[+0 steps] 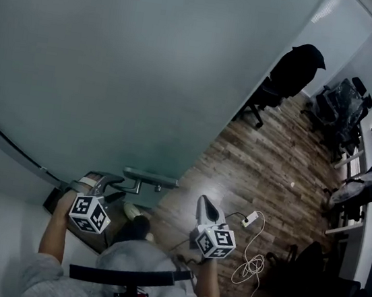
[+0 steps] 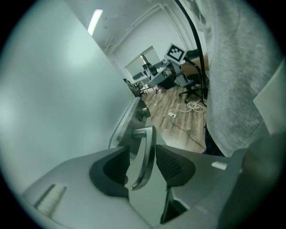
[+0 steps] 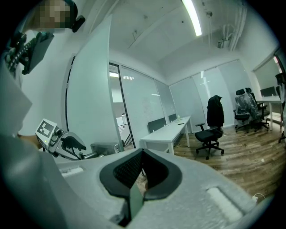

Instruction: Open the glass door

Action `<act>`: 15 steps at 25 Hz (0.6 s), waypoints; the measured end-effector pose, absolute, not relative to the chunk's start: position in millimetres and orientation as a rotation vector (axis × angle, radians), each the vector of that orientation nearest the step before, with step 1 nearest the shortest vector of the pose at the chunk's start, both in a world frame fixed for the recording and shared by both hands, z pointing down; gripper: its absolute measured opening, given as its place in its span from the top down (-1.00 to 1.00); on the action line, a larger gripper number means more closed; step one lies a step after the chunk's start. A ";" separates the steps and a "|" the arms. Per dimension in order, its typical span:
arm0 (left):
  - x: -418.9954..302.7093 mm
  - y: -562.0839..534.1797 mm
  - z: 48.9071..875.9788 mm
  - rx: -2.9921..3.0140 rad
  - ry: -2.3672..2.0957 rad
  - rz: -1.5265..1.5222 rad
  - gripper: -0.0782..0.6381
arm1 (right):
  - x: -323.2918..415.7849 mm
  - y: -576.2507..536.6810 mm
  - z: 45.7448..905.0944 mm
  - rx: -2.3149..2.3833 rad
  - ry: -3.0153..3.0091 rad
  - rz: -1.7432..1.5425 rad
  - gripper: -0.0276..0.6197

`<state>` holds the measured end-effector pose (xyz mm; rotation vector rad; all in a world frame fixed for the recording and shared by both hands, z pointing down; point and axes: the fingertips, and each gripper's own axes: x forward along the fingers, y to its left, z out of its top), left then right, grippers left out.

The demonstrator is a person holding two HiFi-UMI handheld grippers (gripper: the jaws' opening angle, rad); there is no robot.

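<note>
The frosted glass door point(image 1: 115, 67) fills the upper left of the head view, with its metal lever handle point(image 1: 149, 177) low on its edge. My left gripper point(image 1: 114, 188) is at the free end of that lever. In the left gripper view the lever point(image 2: 144, 167) runs between the two dark pads point(image 2: 111, 170), with a gap on either side, so my left gripper point(image 2: 142, 148) stands open around it. My right gripper point(image 1: 205, 200) hangs apart from the door, to the right of the handle. Its pads meet at the tip with nothing between them: my right gripper point(image 3: 142, 153) is shut.
A black office chair with a dark coat point(image 1: 287, 76) stands by the door's far edge. More chairs point(image 1: 344, 107) and desks line the right side. A white power strip point(image 1: 251, 221) and a coiled cable point(image 1: 252, 265) lie on the wooden floor. A white desk point(image 3: 167, 132) stands further in.
</note>
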<state>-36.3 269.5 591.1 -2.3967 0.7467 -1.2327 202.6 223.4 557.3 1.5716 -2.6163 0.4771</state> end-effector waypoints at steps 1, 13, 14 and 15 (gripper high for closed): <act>-34.7 270.7 585.4 -2.438 0.769 -1.179 0.26 | 201.1 223.9 557.4 1.568 -2.617 0.476 0.91; -16.6 265.3 526.2 -2.711 1.081 -0.513 0.49 | 186.0 225.9 551.8 1.537 -2.647 0.449 0.91; -18.1 264.8 523.3 -2.719 1.106 -0.473 0.50 | 185.0 226.1 550.3 1.535 -2.649 0.448 0.91; -20.0 264.3 520.1 -2.723 1.133 -0.440 0.52 | 184.1 226.5 548.4 1.535 -2.651 0.447 0.91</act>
